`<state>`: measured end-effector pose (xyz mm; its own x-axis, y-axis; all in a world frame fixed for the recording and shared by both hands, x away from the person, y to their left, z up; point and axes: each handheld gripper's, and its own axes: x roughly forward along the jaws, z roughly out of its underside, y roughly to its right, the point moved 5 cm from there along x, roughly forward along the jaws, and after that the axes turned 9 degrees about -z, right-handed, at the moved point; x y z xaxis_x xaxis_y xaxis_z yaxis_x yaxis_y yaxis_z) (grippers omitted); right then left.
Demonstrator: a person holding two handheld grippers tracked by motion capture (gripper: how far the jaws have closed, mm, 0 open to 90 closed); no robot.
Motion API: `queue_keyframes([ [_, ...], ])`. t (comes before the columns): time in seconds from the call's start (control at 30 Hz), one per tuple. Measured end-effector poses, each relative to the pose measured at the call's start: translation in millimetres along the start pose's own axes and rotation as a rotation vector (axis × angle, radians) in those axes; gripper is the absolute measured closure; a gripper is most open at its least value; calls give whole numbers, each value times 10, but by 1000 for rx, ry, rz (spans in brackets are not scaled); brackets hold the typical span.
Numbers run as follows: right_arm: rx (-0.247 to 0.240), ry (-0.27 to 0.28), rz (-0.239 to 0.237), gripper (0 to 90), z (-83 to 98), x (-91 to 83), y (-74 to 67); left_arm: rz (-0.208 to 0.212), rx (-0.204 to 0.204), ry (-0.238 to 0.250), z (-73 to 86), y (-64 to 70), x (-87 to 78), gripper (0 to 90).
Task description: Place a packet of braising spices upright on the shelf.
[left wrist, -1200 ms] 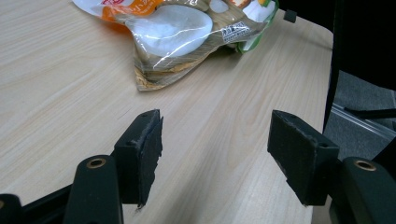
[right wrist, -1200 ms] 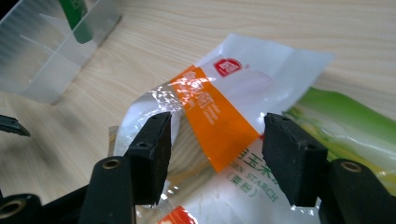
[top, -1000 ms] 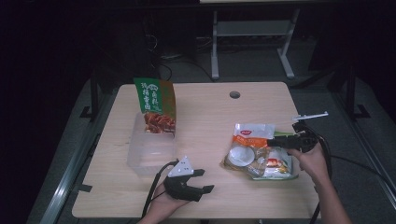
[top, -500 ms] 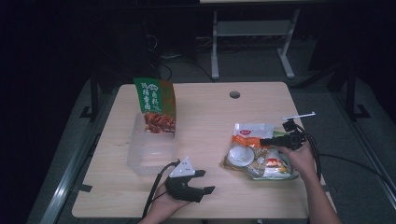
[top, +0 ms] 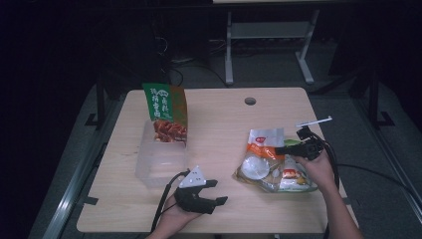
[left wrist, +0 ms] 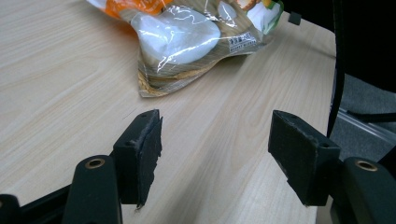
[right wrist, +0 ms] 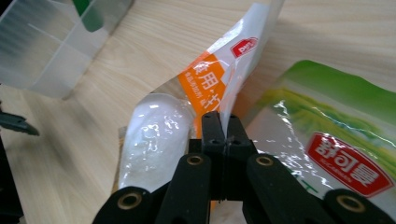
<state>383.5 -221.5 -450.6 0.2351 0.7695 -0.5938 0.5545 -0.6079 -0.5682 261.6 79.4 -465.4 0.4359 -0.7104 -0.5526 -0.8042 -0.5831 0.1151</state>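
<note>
A heap of snack bags [top: 271,169] lies at the table's right. My right gripper [top: 277,149] is shut on the edge of the orange-and-white bag [right wrist: 210,79], which curls up out of its jaws [top: 264,138]. Beside it lie a green-edged bag [right wrist: 336,140] and a clear packet with something white inside [right wrist: 154,135]. My left gripper [top: 217,191] rests near the table's front edge, left of the heap. It is open [left wrist: 217,140] with bare wood between its jaws, and the clear packet [left wrist: 187,37] lies just beyond them.
A green snack bag [top: 166,112] stands upright in a clear plastic box [top: 161,159] at the table's left. The box [right wrist: 51,42] also appears far off in the right gripper view. A cable hole [top: 250,101] sits near the back edge. A metal frame [top: 268,35] stands behind the table.
My right gripper has moved left over the heap and now pinches the orange-and-white bag. The left gripper has stayed where it was.
</note>
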Motion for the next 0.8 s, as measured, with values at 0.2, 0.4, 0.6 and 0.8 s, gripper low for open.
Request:
queue_keyframes([
  [0.2,-114,46,-35,897,-61,-77,-298,8,5,-4,4,10,17,340],
  [0.4,-231,62,-63,897,-32,-137,-625,18,4,3,-15,32,30,324],
  [0.6,-334,70,-101,896,32,-167,-821,37,2,15,-83,74,103,315],
  [0.8,-393,72,-139,896,140,-193,-866,26,-9,24,-133,25,186,314],
])
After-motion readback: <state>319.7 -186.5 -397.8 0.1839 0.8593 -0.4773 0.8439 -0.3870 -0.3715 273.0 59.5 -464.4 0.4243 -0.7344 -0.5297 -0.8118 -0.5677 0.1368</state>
